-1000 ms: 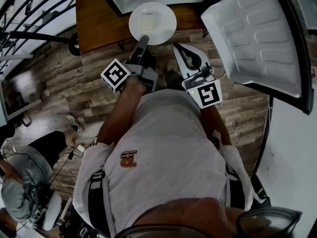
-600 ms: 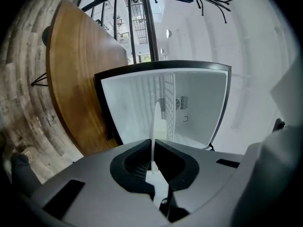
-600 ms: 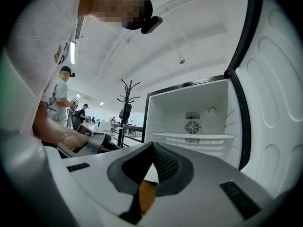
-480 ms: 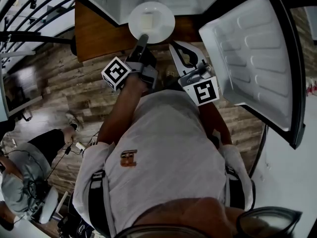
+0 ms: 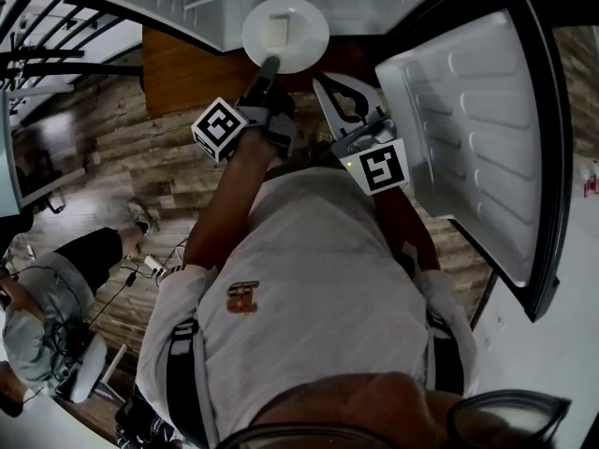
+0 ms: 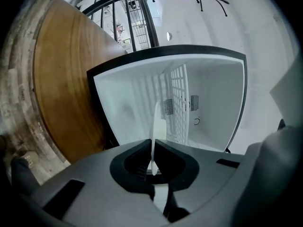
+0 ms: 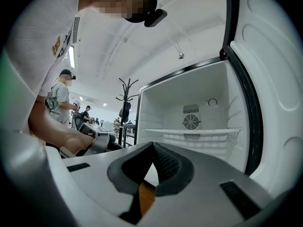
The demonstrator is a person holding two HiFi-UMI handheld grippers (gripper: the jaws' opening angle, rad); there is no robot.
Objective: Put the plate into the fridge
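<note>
The left gripper's (image 6: 154, 145) jaws pinch the rim of the plate (image 6: 156, 122), which is held at the mouth of the open fridge (image 6: 208, 98). The right gripper's (image 7: 151, 145) jaws are pressed together on nothing. The carrying looks done. Setting the plate on the shelf (image 7: 189, 132) and letting go remain.

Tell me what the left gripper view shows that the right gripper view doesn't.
Only the left gripper view: the plate, edge-on, clamped in the left gripper's jaws. Only the right gripper view: the right gripper, shut with nothing in it, and bystanders in the room behind. Both: the open fridge with its wire shelf.
</note>
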